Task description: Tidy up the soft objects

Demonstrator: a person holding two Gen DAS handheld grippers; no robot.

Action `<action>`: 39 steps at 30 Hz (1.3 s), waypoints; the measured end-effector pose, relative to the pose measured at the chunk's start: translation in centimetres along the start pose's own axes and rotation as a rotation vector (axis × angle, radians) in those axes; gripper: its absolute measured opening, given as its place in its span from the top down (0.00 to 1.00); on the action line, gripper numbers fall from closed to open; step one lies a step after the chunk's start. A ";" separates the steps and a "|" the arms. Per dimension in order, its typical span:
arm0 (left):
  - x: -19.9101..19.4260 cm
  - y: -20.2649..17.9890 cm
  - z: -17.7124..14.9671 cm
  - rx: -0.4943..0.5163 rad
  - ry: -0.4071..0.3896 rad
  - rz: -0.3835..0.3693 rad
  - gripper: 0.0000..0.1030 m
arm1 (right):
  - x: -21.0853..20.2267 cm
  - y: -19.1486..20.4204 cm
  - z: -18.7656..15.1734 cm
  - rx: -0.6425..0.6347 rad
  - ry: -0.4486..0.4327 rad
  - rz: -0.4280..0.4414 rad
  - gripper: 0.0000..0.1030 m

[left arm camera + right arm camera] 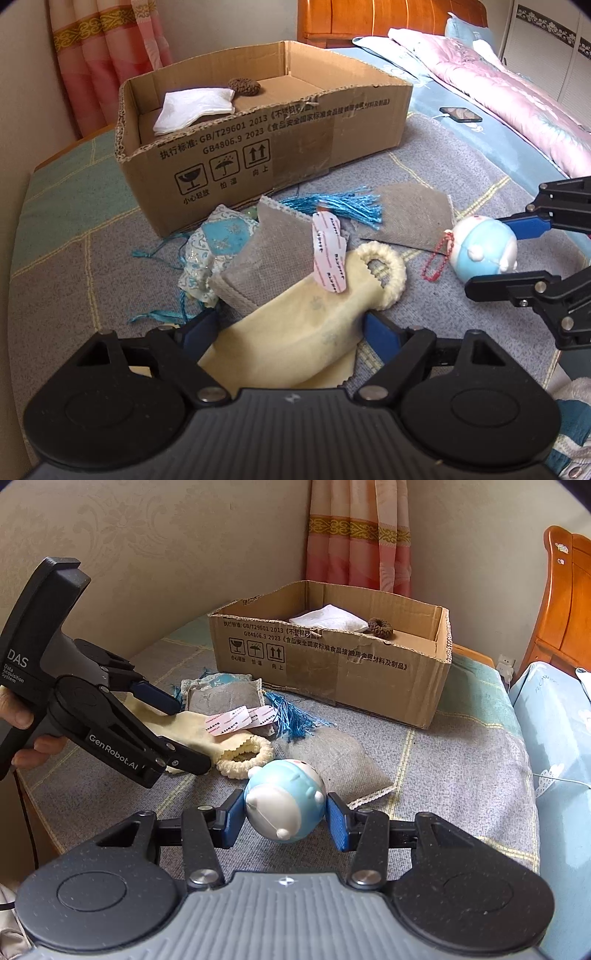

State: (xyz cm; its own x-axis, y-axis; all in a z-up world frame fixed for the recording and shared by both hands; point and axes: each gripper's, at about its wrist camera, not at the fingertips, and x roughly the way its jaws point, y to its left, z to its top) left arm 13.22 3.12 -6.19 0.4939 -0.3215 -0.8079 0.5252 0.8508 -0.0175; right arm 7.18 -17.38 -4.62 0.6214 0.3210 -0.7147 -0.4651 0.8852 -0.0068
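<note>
One cardboard box (280, 147) on the bed holds one white cloth (195, 107) and one brown scrunchie (244, 86). The right gripper (285, 818) brackets one blue-white plush toy (284, 805), jaws seemingly touching it. The left gripper (291, 328), jaws spread, straddles one cream pouch (306, 325) beside two gray pouches (273, 251).

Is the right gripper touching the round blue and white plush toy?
Touching. The right wrist view shows both blue pads of the right gripper pressed against the plush toy's sides.
</note>
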 end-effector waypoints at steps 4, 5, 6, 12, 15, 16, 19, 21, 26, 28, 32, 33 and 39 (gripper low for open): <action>-0.1 -0.3 0.2 0.016 0.018 -0.073 0.18 | 0.0 -0.2 -0.2 0.015 0.001 0.000 0.50; -0.3 -0.6 0.1 0.022 0.026 -0.083 0.18 | 0.0 -0.3 -0.2 0.018 0.002 0.001 0.50; -0.4 -0.8 0.0 0.027 0.032 -0.098 0.18 | 0.0 -0.3 -0.3 0.021 0.002 0.003 0.50; -0.4 -0.8 -0.1 0.070 0.044 -0.060 0.21 | 0.0 -0.4 -0.3 0.022 0.005 0.004 0.49; 0.0 -0.1 0.4 0.051 0.035 -0.040 0.23 | 0.1 -0.5 -0.3 0.025 0.004 0.006 0.49; 0.0 -0.3 0.5 0.059 0.038 -0.033 0.25 | 0.1 -0.4 -0.3 0.025 0.003 0.007 0.49; -0.6 -0.9 0.4 0.088 0.041 -0.033 0.49 | 0.0 -0.2 -0.3 0.018 0.002 0.009 0.49; -1.0 -0.9 0.2 0.071 0.043 -0.019 0.70 | -0.1 -0.1 -0.4 0.016 0.001 0.008 0.49; -2.0 -0.8 -0.4 0.031 0.041 0.005 0.78 | -0.2 -0.3 -0.2 0.012 -0.004 0.005 0.49; -2.6 -1.0 -0.6 0.026 0.036 0.013 0.78 | -0.3 -0.3 -0.2 0.006 -0.006 0.003 0.49; -3.3 -0.8 -1.1 0.013 0.035 0.006 0.73 | -0.7 -0.3 -0.2 0.002 -0.014 0.001 0.49; -3.0 -0.8 -1.4 0.010 0.050 0.010 0.73 | -0.7 -0.3 -0.2 0.002 -0.016 0.001 0.49; -2.9 -1.2 -2.1 0.022 0.067 0.025 0.75 | -0.9 -0.1 -0.3 0.002 -0.021 0.007 0.49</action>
State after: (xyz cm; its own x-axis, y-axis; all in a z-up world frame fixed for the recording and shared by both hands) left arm 9.71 3.94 -5.10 0.4600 -0.2714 -0.8454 0.5290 0.8485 0.0155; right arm 6.48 -17.90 -4.17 0.6314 0.3345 -0.6996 -0.4685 0.8835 -0.0004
